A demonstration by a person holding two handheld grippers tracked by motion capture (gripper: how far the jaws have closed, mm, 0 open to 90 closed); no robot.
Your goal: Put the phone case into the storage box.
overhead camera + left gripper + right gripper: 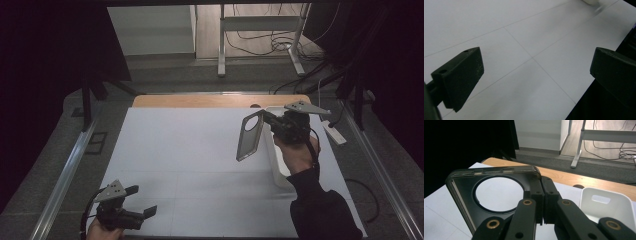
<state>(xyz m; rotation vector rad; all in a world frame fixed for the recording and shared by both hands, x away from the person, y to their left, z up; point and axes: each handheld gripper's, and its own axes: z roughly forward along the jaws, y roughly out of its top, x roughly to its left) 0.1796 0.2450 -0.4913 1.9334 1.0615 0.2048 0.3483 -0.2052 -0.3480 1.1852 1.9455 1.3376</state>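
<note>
A dark phone case with a large round cutout hangs tilted above the right half of the white table sheet. My right gripper is shut on the case's edge near one corner, and a hand in a dark sleeve holds it. In the right gripper view the two jaws meet on the rim of the case, right gripper. My left gripper sits low at the table's front left corner, open with nothing between its jaws. In the left gripper view the open left gripper looks over bare white sheet.
A white bin stands on the sheet's right side, under the right hand; its handled wall is just beyond the jaws. A wooden table edge runs along the back. A power strip, cables and desk legs lie beyond.
</note>
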